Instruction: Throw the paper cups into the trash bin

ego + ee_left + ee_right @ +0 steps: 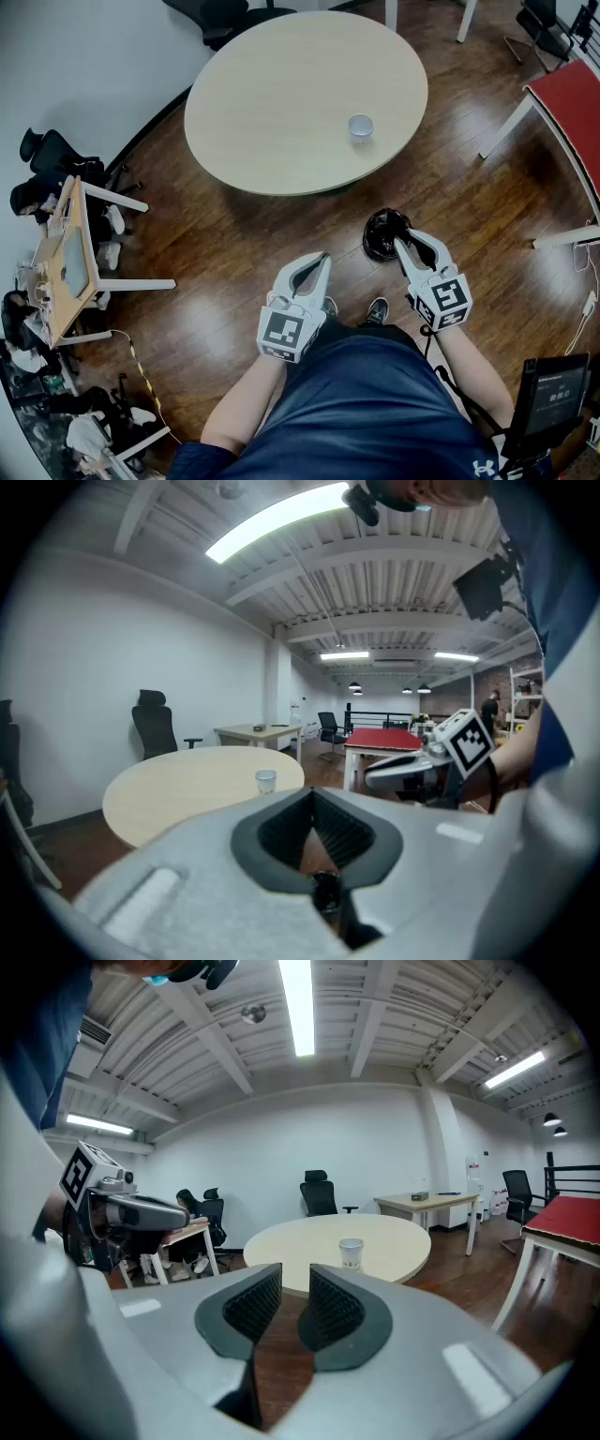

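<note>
A single white paper cup point(361, 126) stands upright near the front right of the round beige table point(281, 94). It also shows in the left gripper view as the cup point(266, 781) and in the right gripper view as the cup point(351, 1253). A black-lined trash bin point(382, 234) stands on the wood floor just in front of the table. My left gripper point(322, 259) hangs shut and empty over the floor, left of the bin. My right gripper point(404, 243) hovers at the bin's right rim, its pads a narrow gap apart with nothing between them point(295, 1283).
A red-topped table point(572, 103) stands at the right. At the left is a cluttered desk point(70, 253) with seated people and chairs. Black office chairs point(225, 14) sit behind the round table. A dark screen point(553, 394) is at the lower right.
</note>
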The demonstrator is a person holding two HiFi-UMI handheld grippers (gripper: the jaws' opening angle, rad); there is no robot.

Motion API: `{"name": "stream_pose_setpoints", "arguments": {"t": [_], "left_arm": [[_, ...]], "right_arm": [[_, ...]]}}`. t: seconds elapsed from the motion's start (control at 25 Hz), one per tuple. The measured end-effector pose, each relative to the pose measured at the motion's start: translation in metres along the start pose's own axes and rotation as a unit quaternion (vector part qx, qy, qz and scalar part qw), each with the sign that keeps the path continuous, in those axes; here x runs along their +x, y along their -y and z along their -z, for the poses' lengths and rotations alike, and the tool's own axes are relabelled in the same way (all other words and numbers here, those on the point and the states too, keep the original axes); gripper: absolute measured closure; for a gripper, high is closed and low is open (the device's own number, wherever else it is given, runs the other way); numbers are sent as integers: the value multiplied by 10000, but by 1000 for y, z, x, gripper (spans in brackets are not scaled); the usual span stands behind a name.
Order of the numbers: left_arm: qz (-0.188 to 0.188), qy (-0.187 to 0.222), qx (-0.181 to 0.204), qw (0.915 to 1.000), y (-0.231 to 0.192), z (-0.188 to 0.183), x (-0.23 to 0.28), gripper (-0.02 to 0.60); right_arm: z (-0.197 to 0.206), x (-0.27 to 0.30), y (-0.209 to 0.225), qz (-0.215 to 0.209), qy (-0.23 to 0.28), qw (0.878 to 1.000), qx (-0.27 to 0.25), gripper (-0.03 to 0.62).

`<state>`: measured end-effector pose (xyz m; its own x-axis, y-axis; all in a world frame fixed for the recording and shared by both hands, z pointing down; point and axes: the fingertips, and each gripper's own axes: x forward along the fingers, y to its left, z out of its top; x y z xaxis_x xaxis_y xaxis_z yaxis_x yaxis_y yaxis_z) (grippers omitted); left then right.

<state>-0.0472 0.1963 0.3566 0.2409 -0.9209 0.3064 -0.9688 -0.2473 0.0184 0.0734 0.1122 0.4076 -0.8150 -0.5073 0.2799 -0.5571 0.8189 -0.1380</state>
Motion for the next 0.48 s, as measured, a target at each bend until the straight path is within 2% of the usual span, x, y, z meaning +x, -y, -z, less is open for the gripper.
{"name": "stream_pose_setpoints", "arguments": {"t": [0.08, 0.16, 0.28, 0.48], "left_arm": [[-49, -155, -130, 9998, 0, -5, -1, 578], [-60, -112, -125, 9998, -9, -8, 6, 578], [-35, 16, -186, 9998, -35, -7, 29, 578], [-6, -32, -288, 9996, -90, 2, 63, 578]], "right_arm": [[0, 2, 6, 31, -43, 10000, -25, 476], [0, 12, 17, 85, -93, 9999, -33, 470], [0, 42, 39, 231, -167, 9996, -30, 451], [-2, 90, 64, 587, -428, 9973, -78, 399]]}}
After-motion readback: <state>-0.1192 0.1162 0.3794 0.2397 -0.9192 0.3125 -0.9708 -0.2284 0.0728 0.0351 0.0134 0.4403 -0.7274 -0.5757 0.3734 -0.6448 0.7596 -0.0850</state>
